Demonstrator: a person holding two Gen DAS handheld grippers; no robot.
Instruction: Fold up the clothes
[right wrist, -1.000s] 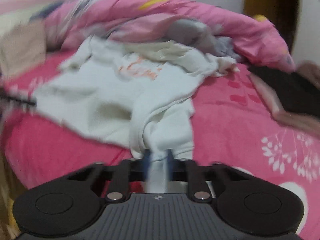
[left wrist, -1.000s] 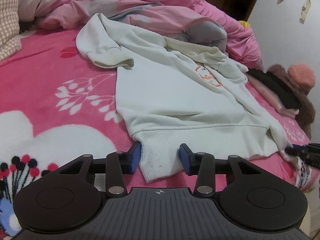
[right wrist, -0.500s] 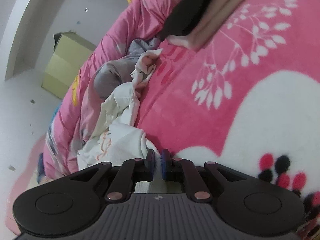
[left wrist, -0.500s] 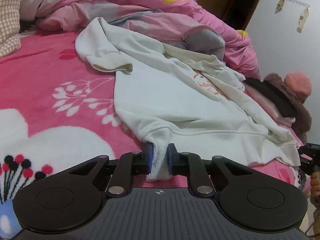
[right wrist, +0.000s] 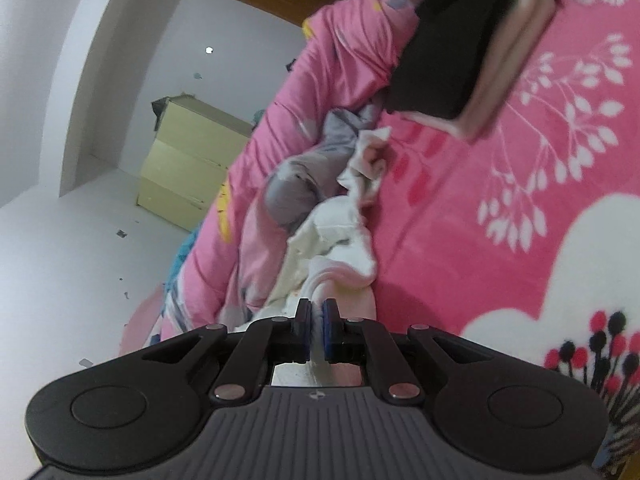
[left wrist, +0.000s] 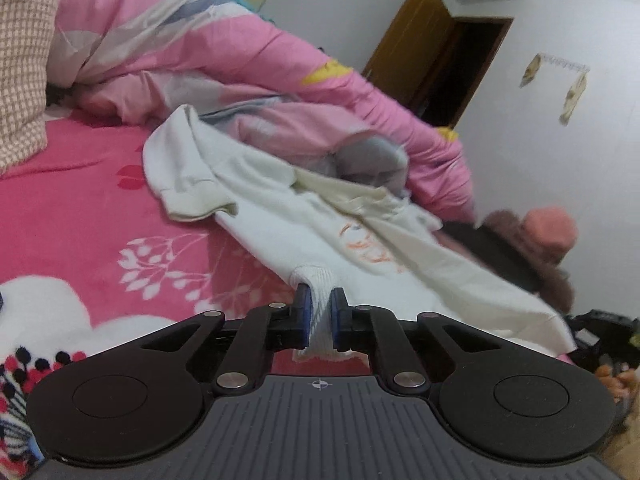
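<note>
White sweatshirt [left wrist: 320,232] stretched away from left tool [left wrist: 320,300], clamped on its ribbed hem; right tool [right wrist: 316,312] apparently gripped cloth too.

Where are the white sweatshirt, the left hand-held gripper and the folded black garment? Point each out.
white sweatshirt [left wrist: 304,232]: left wrist view, on its front panel.
left hand-held gripper [left wrist: 320,312]: left wrist view, between its fingertips, shut on the ribbed hem.
folded black garment [right wrist: 448,52]: right wrist view, on its top face.
</note>
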